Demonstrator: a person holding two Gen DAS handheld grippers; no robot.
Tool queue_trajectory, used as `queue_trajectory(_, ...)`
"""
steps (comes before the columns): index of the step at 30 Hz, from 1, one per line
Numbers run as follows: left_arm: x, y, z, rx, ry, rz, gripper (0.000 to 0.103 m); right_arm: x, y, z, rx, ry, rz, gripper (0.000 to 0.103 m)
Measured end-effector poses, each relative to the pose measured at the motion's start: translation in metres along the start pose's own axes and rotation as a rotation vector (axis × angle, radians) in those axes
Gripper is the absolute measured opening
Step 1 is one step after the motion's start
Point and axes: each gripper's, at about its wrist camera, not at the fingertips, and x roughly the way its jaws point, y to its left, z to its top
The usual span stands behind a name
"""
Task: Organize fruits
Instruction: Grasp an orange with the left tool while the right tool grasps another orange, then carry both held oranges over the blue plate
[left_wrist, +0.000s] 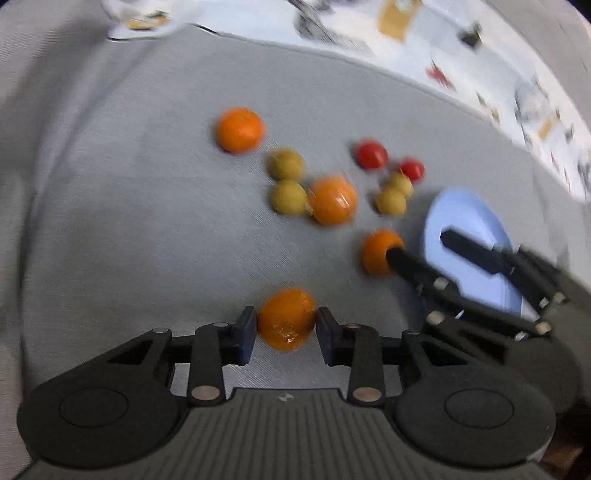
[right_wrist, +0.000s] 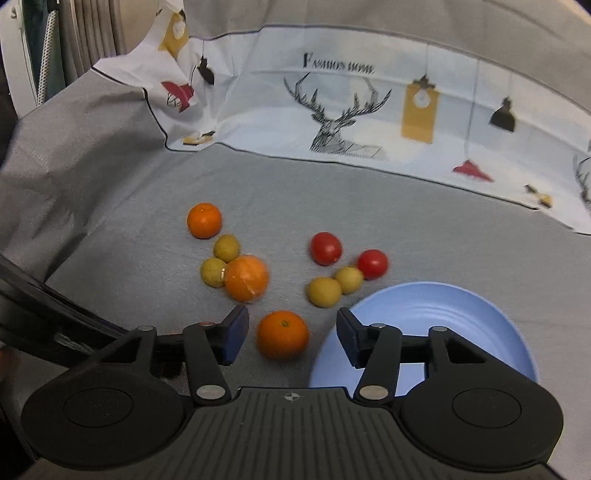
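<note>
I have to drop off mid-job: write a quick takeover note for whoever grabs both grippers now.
Left gripper: shut on a wrapped orange.
Right gripper: open, fingers either side of a bare orange, not yet gripping.
Blue plate: at the right, nothing seen on it.
Left on the grey cloth: two more oranges, four yellow-green fruits, two red tomatoes.
Nothing sorted yet.

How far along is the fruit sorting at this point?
Barely started: the blue plate looks empty. In hand: the left gripper is closing around one orange, and the right gripper, jaws open, straddles another orange. Left on the cloth: two oranges, four yellow-green fruits and two red tomatoes.
</note>
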Motion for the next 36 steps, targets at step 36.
queue_trajectory(36,-0.003,-0.003,0.005,-0.019,-0.055,0.014,0.038,-0.057,-0.053,-0.012,0.08,-0.033,0.06,0.039)
